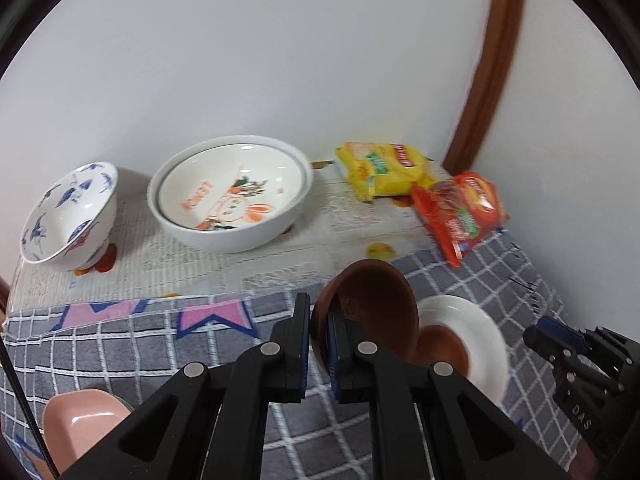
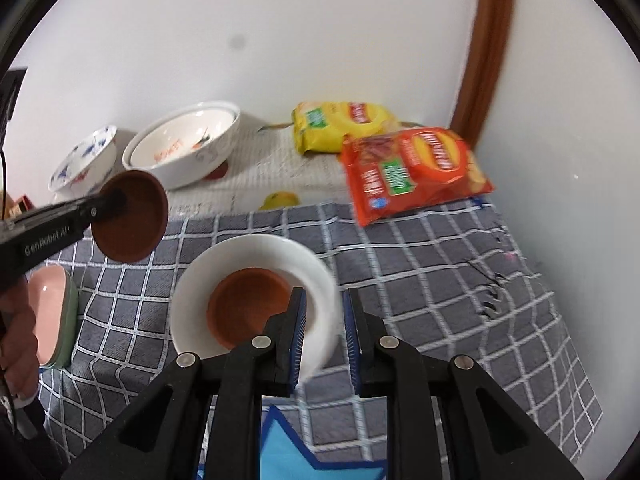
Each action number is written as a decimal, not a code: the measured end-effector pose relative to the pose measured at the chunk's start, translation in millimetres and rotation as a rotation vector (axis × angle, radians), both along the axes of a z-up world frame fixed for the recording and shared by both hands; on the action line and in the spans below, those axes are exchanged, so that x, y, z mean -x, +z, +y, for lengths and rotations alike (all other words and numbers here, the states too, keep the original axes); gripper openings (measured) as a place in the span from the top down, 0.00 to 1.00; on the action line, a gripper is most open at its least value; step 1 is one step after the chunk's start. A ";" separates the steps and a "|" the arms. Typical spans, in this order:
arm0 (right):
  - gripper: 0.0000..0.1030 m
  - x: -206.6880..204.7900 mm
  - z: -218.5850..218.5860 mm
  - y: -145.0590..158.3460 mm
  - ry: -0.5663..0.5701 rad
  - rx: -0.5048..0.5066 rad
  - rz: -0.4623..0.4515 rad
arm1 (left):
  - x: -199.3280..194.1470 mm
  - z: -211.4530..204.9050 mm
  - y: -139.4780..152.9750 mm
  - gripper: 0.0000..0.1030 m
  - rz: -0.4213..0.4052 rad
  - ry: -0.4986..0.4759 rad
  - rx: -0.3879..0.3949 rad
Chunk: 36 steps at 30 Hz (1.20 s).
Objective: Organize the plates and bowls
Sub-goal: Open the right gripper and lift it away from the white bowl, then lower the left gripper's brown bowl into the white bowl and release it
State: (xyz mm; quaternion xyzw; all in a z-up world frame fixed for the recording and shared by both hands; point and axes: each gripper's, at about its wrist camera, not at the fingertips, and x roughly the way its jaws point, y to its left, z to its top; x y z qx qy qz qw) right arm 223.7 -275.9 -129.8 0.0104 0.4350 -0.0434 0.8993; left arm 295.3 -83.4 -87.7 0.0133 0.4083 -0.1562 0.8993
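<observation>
My left gripper [image 1: 319,330] is shut on the rim of a small brown saucer [image 1: 380,304] and holds it tilted above the grey checked cloth; it also shows in the right wrist view [image 2: 130,216]. Below it a white plate [image 2: 256,256] holds another brown saucer [image 2: 248,308]. My right gripper [image 2: 325,320] is open, its jaws on either side of the white plate's near rim. At the back stand a large white bowl [image 1: 230,196] with an orange print and a blue-patterned bowl [image 1: 70,216].
A yellow snack bag [image 2: 340,124] and a red snack bag [image 2: 416,172] lie at the back right by the wall. A pink dish [image 2: 50,308] stacked in a green one sits at the left. A brown door frame [image 2: 486,48] rises at the corner.
</observation>
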 end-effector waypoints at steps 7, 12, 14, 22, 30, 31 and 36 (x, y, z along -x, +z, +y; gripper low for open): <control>0.82 15.6 -28.7 1.1 -0.052 -0.035 -0.002 | 10.0 -29.6 -1.2 0.92 0.037 -0.058 0.021; 0.81 24.1 -41.1 -1.6 -0.072 -0.044 0.003 | 12.2 -53.3 -11.4 0.92 0.071 -0.090 0.008; 0.82 26.6 -44.9 -1.5 -0.082 -0.044 0.004 | 12.0 -57.9 -16.5 0.92 0.085 -0.095 0.002; 0.82 38.2 -52.2 5.9 -0.119 -0.069 -0.006 | 6.1 -61.2 -29.5 0.92 0.112 -0.099 -0.020; 0.82 38.1 -52.5 5.7 -0.130 -0.107 -0.012 | -0.6 -56.2 -37.8 0.92 0.138 -0.082 -0.012; 0.82 38.0 -51.9 4.7 -0.129 -0.105 -0.010 | -0.1 -56.2 -37.3 0.92 0.137 -0.082 -0.010; 0.81 40.1 -53.6 0.5 -0.133 -0.122 -0.010 | -1.2 -54.8 -36.5 0.92 0.138 -0.078 -0.002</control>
